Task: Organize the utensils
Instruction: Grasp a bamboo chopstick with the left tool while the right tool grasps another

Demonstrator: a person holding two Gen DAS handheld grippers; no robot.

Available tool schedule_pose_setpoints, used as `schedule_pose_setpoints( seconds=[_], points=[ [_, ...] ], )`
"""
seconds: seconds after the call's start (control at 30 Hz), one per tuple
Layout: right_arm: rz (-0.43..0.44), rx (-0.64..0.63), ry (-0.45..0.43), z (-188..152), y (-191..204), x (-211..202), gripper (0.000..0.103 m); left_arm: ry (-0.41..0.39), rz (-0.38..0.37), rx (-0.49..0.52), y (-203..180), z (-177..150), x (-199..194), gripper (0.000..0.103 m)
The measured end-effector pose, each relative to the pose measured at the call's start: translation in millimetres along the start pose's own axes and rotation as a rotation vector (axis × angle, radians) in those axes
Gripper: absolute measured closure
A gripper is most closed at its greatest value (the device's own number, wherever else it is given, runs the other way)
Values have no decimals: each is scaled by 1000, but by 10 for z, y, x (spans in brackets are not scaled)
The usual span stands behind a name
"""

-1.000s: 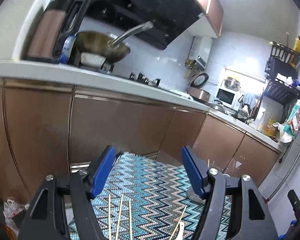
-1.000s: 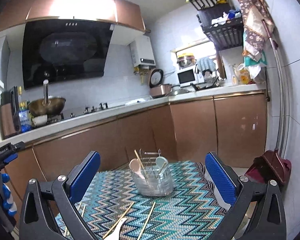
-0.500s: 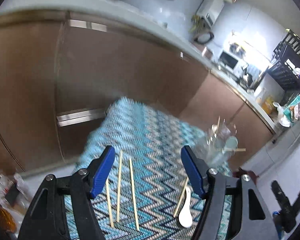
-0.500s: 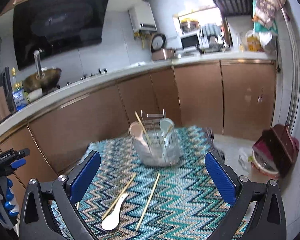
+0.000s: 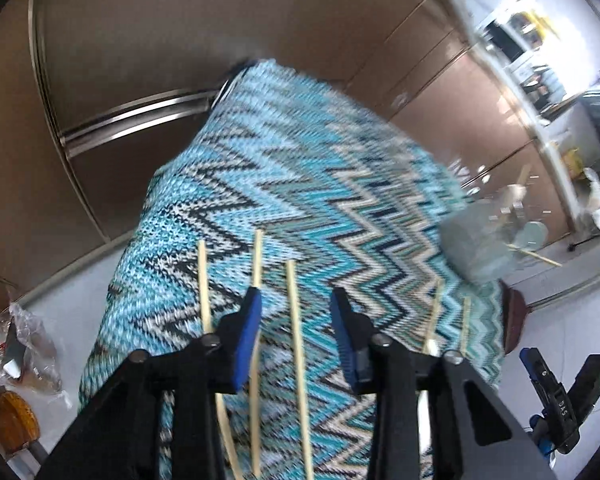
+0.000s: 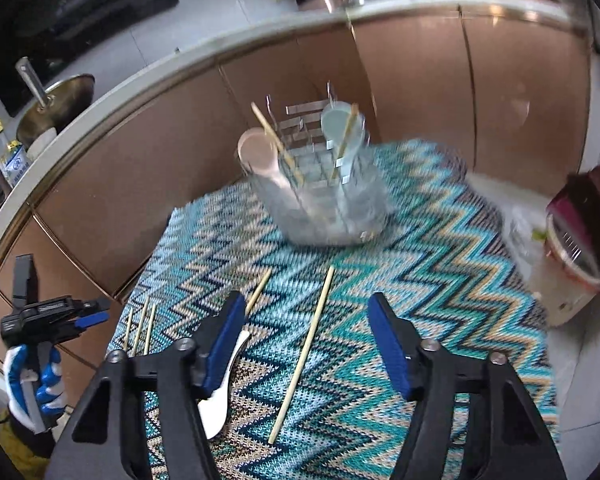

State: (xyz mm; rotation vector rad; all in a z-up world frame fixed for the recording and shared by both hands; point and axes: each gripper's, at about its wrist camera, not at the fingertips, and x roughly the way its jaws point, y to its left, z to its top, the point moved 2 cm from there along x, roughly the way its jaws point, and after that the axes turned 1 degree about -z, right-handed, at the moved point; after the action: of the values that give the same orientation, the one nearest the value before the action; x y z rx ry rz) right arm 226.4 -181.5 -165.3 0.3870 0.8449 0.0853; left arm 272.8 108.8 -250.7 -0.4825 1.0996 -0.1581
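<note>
Three chopsticks (image 5: 296, 344) lie side by side on the zigzag cloth (image 5: 340, 184). My left gripper (image 5: 296, 320) has dipped from facing the cabinets to hover over them, jaws apart, empty and narrower than before. My right gripper (image 6: 306, 340), also released, now straddles another chopstick (image 6: 304, 356) beside the spoon (image 6: 220, 392). The holder (image 6: 320, 192) waits beyond.

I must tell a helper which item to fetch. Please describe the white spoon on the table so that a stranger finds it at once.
Start at the table with the zigzag cloth; a clear utensil holder stands at its far side. Nearer, beside the right gripper, lies the white spoon. It is the only broad white piece; its neighbours are thin wooden chopsticks.
</note>
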Motion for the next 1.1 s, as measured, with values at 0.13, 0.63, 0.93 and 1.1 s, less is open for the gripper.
schedule_pose_setpoints(
  seconds=[0.13,0.63,0.93,1.1],
  points=[
    [0,14,68,7,-60,281,55,60,41,2,50,126,250,80],
    [-9,-9,274,156,-102,1010,80,176,110,65,124,303,591,98],
    [-84,-41,367,200,-38,1350,88,170,123,94,100,290,592,98],
    [-117,-61,382,185,-5,1412,93,161,136,98,74,280,598,98]
  ],
)
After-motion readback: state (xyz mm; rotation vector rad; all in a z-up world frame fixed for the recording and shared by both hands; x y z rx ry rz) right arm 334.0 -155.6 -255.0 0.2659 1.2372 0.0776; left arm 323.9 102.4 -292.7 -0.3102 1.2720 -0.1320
